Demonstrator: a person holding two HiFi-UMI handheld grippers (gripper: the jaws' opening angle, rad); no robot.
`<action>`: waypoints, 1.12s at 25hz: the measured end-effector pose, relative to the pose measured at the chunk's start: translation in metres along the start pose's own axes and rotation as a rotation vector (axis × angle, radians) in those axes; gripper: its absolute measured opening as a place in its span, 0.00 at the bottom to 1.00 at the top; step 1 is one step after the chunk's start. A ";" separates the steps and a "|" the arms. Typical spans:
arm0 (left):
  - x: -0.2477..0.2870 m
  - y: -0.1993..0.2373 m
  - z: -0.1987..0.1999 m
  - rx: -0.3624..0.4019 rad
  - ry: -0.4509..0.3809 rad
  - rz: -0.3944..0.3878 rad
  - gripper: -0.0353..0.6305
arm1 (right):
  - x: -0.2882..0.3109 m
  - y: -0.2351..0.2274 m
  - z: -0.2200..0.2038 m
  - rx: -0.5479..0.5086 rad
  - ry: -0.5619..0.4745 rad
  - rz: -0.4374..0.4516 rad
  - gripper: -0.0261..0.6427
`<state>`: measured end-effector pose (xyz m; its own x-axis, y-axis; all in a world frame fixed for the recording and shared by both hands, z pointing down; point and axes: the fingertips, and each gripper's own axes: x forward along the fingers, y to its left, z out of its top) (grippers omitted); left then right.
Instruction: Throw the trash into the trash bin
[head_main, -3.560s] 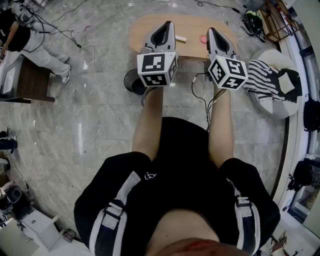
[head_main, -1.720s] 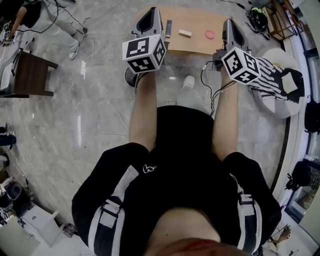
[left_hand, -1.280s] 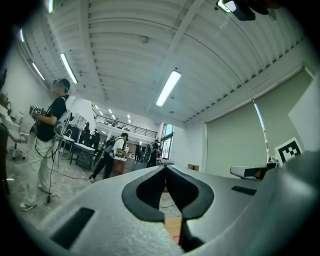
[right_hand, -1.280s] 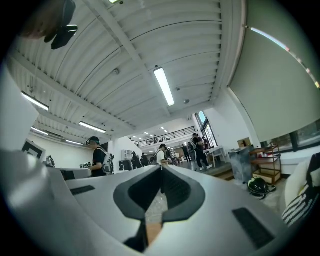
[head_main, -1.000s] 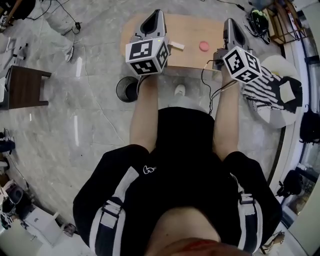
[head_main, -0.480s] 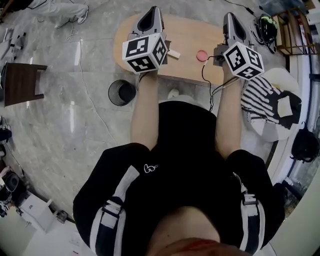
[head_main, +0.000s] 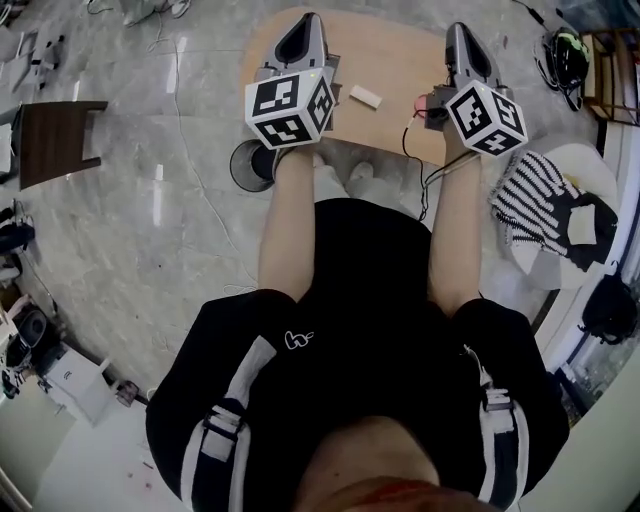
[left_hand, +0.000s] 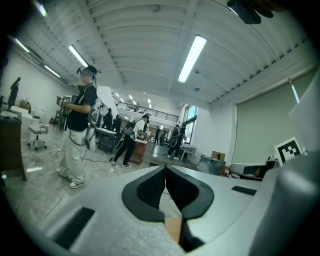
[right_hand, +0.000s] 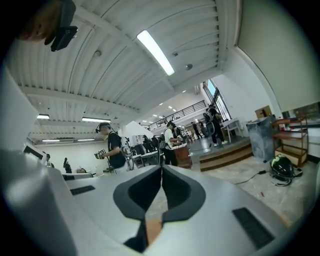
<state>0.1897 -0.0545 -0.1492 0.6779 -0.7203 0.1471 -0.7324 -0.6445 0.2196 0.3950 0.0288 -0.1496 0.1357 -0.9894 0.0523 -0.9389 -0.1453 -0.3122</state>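
Block (head_main: 365, 96) and pink piece (head_main: 421, 104) lying on table (head_main: 390, 55), apart; pink piece partly hidden behind right gripper (head_main: 459, 35). Bin (head_main: 243, 165) on floor (head_main: 150, 230) by table's near-left edge, partly behind left gripper (head_main: 303, 25). Both grippers over table, jaws pressed together, nothing between them.

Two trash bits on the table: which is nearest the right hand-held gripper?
The pink one, close beside the right hand-held gripper. The white block lies further left on the table.
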 end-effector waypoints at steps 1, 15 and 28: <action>0.001 0.009 -0.003 -0.004 0.014 0.010 0.07 | 0.005 0.003 -0.007 0.010 0.015 -0.001 0.06; 0.014 0.072 -0.064 -0.067 0.164 0.055 0.07 | 0.029 0.018 -0.089 0.049 0.182 -0.032 0.06; 0.007 0.114 -0.165 -0.133 0.340 0.061 0.07 | 0.040 0.040 -0.204 0.067 0.385 -0.045 0.06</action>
<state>0.1212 -0.0904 0.0363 0.6317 -0.6155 0.4714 -0.7729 -0.5476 0.3207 0.2981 -0.0148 0.0339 0.0353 -0.9088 0.4157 -0.9102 -0.2011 -0.3622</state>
